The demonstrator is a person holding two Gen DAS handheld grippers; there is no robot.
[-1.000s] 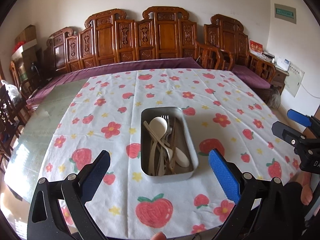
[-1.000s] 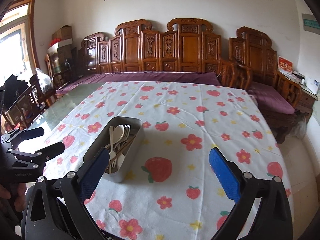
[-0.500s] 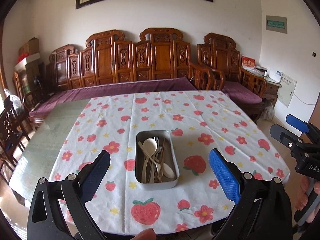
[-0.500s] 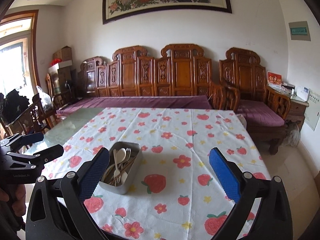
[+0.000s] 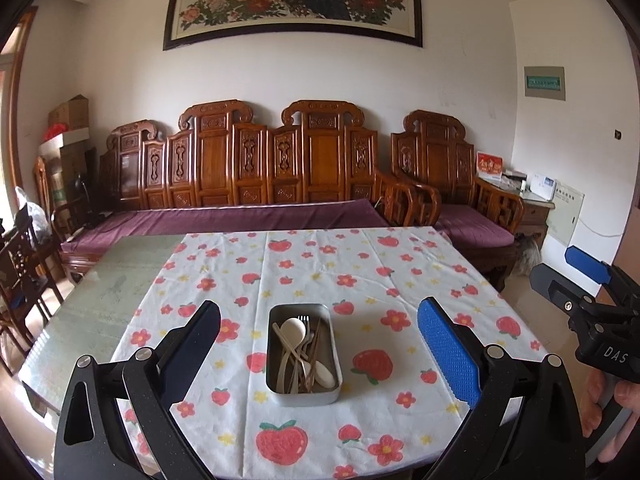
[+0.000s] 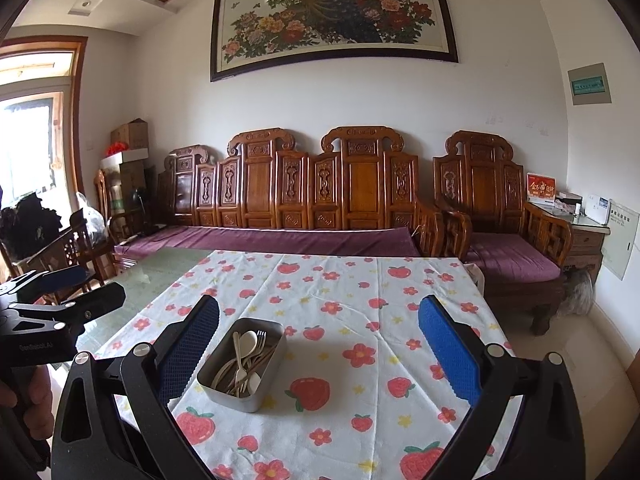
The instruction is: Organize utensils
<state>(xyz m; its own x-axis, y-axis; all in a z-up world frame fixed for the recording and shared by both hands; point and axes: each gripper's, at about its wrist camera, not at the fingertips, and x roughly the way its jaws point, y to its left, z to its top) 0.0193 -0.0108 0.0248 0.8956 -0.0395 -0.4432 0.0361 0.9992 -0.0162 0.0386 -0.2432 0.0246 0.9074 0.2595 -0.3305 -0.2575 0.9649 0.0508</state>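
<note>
Left wrist view: metal tin (image 5: 303,394) of utensils (image 5: 302,354) sat lower centre on worktop (image 5: 360,264); both grippers' fingers (image 5: 448,354) spread wide, empty.

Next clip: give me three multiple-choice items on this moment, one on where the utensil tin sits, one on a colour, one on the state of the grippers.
1. Where does the grey rectangular metal tin holding the utensils sit?
A. on the purple bench cushion
B. on the white tablecloth with red strawberries and flowers
C. on the floor

2. What colour are the pads on the fingers of the left gripper?
A. blue
B. red
C. yellow

3. What state are the left gripper and the right gripper in?
A. both shut on a spoon
B. one open, one shut
C. both open and holding nothing

Answers:
1. B, the tin rests on the printed cloth near the table's front edge.
2. A, the textured pad shows blue.
3. C, each pair of fingers stands wide apart with only the table between them.
</note>
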